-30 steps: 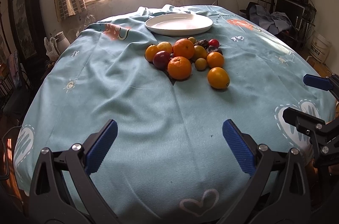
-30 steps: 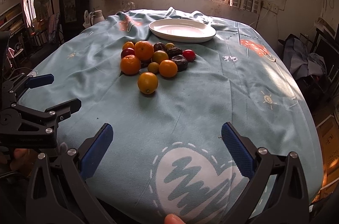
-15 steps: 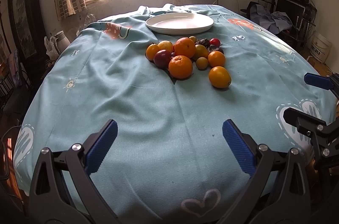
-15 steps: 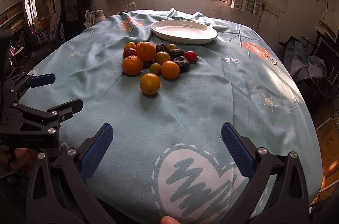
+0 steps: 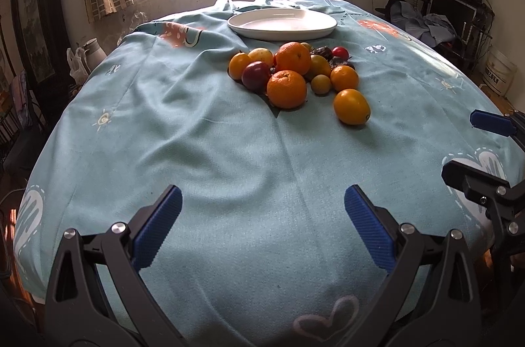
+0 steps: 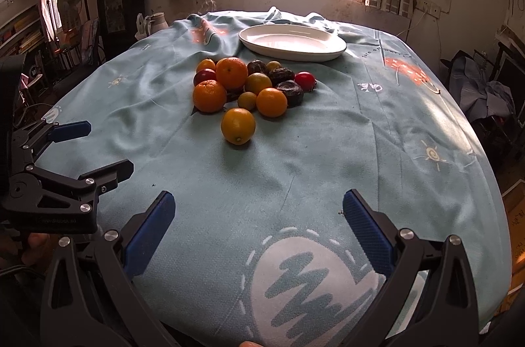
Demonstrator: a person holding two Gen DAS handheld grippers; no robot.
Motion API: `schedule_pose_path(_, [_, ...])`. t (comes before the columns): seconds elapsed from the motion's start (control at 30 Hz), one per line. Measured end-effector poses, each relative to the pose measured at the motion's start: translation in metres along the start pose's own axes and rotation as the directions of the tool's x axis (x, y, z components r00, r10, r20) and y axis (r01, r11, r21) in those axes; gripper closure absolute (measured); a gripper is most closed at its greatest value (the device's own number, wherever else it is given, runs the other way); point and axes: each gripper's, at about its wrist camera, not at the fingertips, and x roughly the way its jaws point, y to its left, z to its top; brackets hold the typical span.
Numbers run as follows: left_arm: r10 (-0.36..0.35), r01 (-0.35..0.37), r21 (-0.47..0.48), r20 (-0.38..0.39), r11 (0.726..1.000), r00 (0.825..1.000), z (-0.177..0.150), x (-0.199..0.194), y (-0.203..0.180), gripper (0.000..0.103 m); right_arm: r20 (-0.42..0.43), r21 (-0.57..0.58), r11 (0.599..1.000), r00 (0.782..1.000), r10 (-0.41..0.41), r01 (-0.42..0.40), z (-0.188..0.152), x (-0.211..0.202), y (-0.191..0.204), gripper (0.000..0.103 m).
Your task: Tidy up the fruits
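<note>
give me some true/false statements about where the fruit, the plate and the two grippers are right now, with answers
1. The white plate holds no fruit. True.
2. The left gripper is shut on an orange. False: its jaws are open and hold nothing.
3. One orange-yellow fruit lies apart from the fruit pile, on the side nearer the grippers. True.
4. The right gripper is touching the pile. False: it is open above bare tablecloth, well short of the fruit.
5. The plate lies between the pile and the grippers. False: it lies beyond the pile, toward the window.
</note>
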Motion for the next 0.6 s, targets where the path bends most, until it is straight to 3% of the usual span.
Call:
schedule_pose_path(0.37, [-0.014,0.014,0.025,0.001,1.000,1.000,0.013,0.013,0.002,0.002,0.017,-0.025,1.000,1.000,0.010,-0.010,0.023,0.013,0.004,0.001])
schedule_pose_path(0.6, [-0.014,0.014,-0.010,0.007,1.000,1.000,0.030,0.026,0.022,0.002,-0.028,-0.019,0.998,0.998,0.053,-0.054,0.037,0.046,0.006,0.005])
